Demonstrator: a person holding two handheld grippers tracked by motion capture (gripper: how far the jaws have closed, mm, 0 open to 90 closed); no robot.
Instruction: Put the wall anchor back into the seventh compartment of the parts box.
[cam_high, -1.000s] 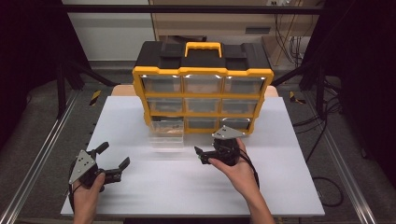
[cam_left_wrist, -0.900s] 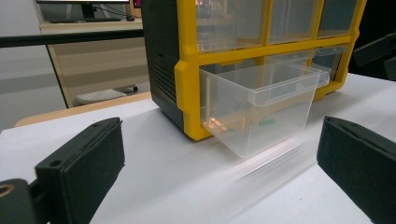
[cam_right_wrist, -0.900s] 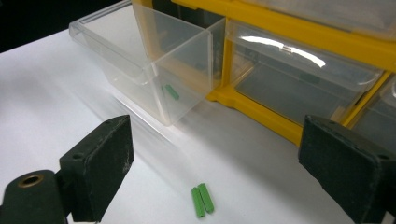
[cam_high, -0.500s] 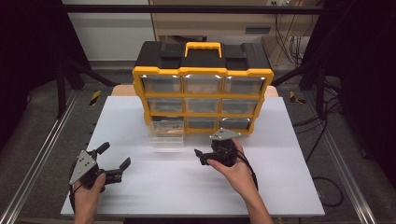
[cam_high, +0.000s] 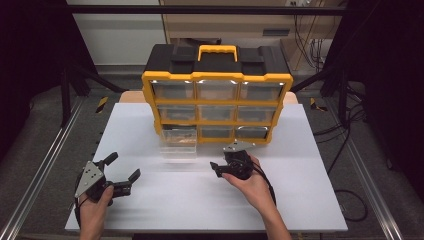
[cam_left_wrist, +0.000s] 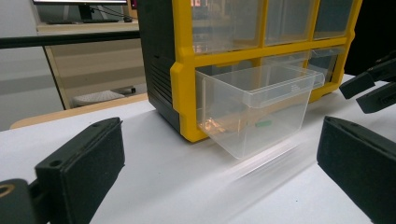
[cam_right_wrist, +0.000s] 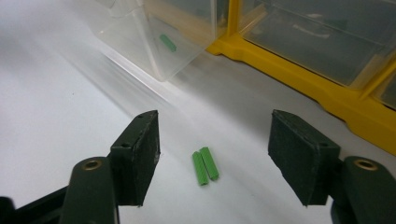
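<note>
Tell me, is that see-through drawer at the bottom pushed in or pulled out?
Pulled out. The clear drawer juts forward from the yellow cabinet over the white table, while the other drawers sit flush.

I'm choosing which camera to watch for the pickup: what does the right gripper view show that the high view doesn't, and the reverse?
Right gripper view: two small green pegs lying side by side on the table between the right gripper's open jaws, which have just been closing, apart from both pads.

High view: the whole yellow organizer with its handle, and the left gripper resting open.

Both: the pulled-out clear drawer and the white table.
</note>
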